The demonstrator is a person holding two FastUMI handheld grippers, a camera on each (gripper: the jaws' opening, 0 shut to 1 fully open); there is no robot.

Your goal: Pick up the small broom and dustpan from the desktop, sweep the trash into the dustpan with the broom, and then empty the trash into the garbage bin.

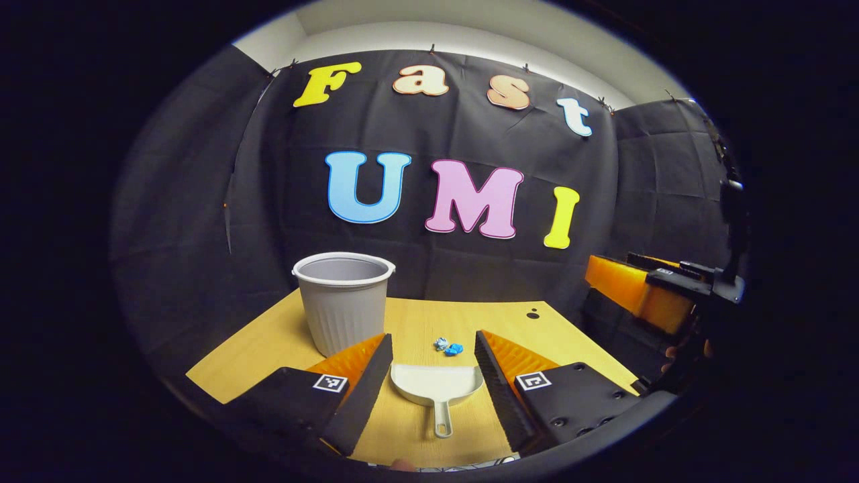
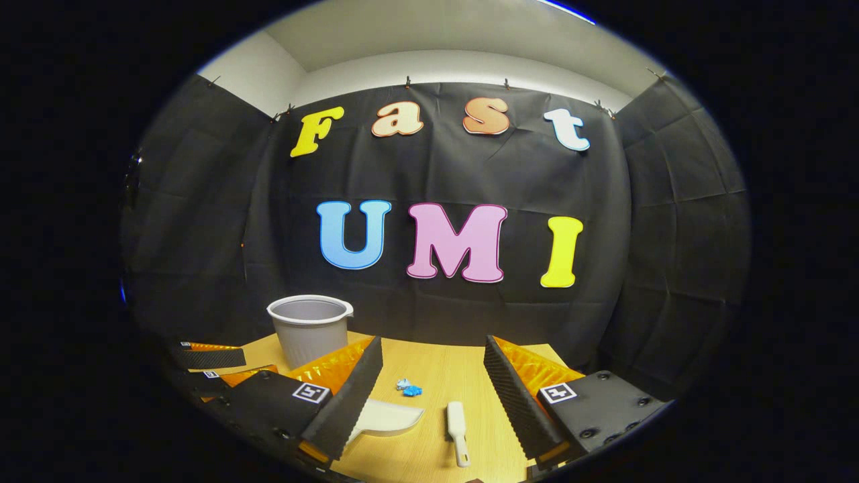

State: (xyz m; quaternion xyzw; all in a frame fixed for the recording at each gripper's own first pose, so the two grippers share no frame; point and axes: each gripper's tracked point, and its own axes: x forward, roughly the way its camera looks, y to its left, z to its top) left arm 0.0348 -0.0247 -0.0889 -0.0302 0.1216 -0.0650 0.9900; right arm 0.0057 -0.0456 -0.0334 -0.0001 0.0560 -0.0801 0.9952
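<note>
The white dustpan (image 1: 436, 386) lies flat on the wooden table (image 1: 268, 349), its handle toward me, seen between the fingers of my left gripper (image 1: 433, 334). That gripper hovers open above it, holding nothing. Two crumpled blue and white scraps of trash (image 1: 447, 346) lie just beyond the pan's mouth. In the right gripper view, the small white broom (image 2: 458, 422) lies on the table (image 2: 436, 365) right of the dustpan (image 2: 386, 417) and near the trash (image 2: 408, 387). My right gripper (image 2: 433, 339) is open above the broom. The grey garbage bin (image 1: 343, 302) stands at the back left.
The bin (image 2: 309, 329) is upright and open-topped near the table's far left corner. The right gripper (image 1: 627, 268) and the hand holding it show off the table's right edge. The left gripper (image 2: 225, 365) sits at the left. A small dark hole (image 1: 532, 314) marks the far right of the tabletop.
</note>
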